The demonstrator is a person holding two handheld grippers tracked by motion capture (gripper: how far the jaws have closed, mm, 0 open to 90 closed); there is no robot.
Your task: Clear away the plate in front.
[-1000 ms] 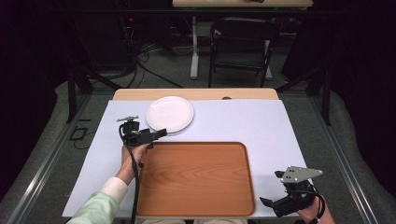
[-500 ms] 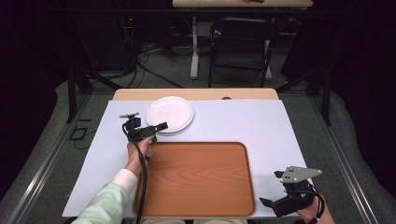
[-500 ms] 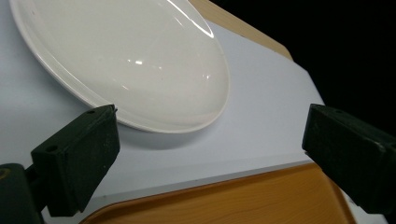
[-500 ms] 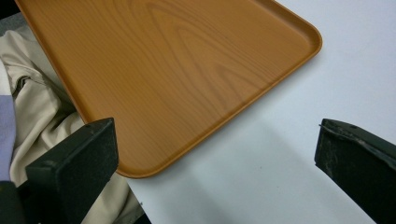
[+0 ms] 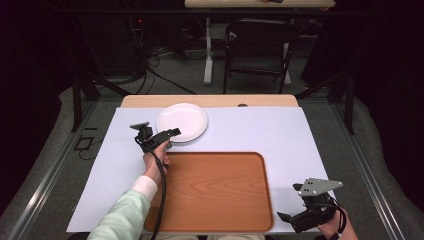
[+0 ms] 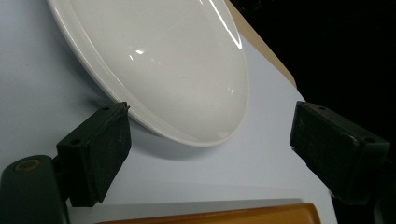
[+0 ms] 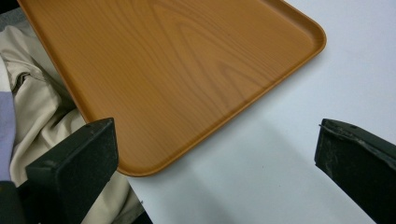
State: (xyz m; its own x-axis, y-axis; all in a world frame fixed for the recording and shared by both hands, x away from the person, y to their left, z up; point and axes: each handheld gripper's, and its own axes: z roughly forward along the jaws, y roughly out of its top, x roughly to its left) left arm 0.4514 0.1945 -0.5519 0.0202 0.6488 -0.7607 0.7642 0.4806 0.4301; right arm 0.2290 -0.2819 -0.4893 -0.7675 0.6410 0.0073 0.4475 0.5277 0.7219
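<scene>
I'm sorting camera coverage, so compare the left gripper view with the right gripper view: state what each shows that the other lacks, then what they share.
Left gripper view: the white plate lying empty on the mat, its near rim reaching toward the gap between the open jaws of the left gripper, and a strip of bare table edge past the mat.

Right gripper view: the broad inside of the wooden tray, empty, and beige cloth beside it, between the open jaws of the right gripper.

Both: the pale mat and part of the tray's rim.

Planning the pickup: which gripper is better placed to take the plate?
Left. The left gripper is open at the plate's rim, while the right gripper sits open by the tray's near corner.
</scene>
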